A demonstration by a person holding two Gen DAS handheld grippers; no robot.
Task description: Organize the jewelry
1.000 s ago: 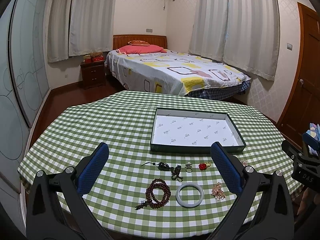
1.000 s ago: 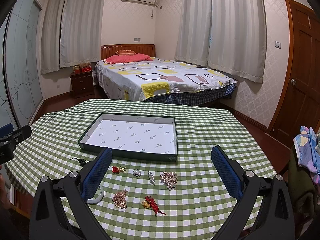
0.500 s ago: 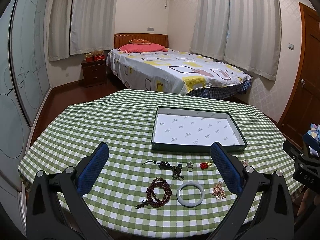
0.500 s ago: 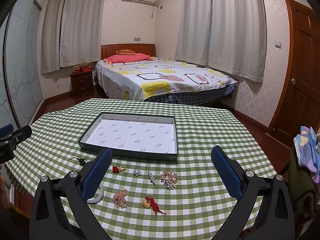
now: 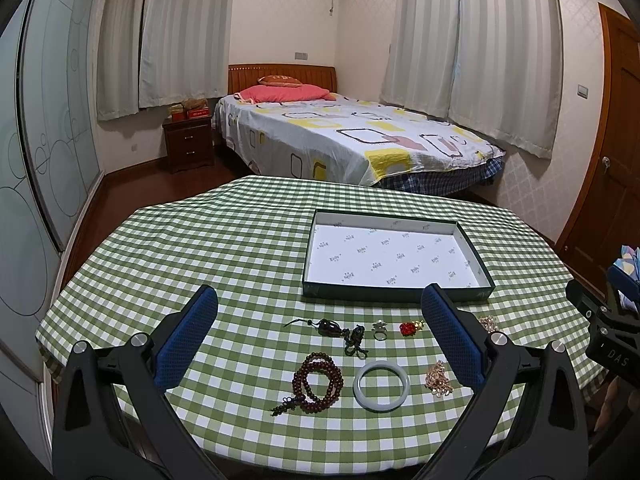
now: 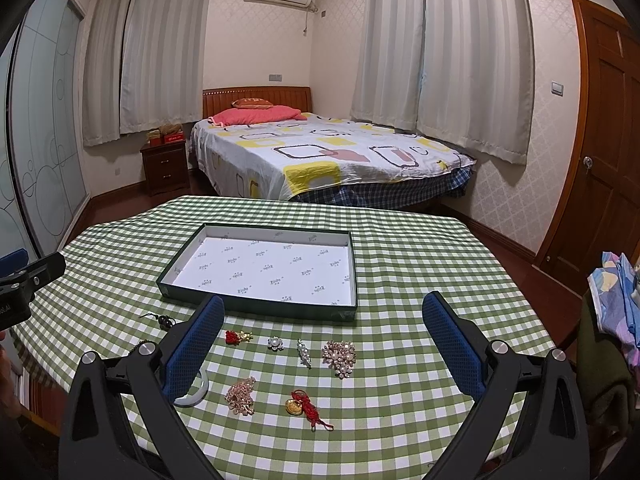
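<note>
Hovering grippers: left gripper (image 5: 320, 336) and right gripper (image 6: 322, 344) hang above the near table edge at the bottom of their frames, blue fingers spread wide apart, nothing between them.
Nearest jewelry, left view: brown bead bracelet (image 5: 317, 382) and pale bangle (image 5: 381, 385) lie low in the centre; gold cluster (image 5: 438, 378) sits just right of them, beside the right finger.
Next row, left view: dark pendant on cord (image 5: 328, 326), dark knotted charm (image 5: 355, 340), silver ring (image 5: 379, 329), red charm (image 5: 409, 327).
Nearest jewelry, right view: rose-gold cluster (image 6: 241, 395) and gold ingot with red knot (image 6: 306, 407), low centre.
Next row, right view: pearl flower (image 6: 275, 343), crystal pin (image 6: 304, 353), large pearl brooch (image 6: 339, 354).
Tray: dark green box (image 6: 256, 310) with white lining, middle of frame, just beyond the pieces.
Progress: by my reading nothing is done; the box holds no jewelry and every piece rests on the checked tablecloth (image 5: 200, 260).
Left to do: move each piece into the box.
Obstacles: none between pieces and box; its near wall must be cleared, and small items lie close together.
Farther: bed (image 6: 320, 152), nightstand (image 6: 164, 166), curtains, door at right.
</note>
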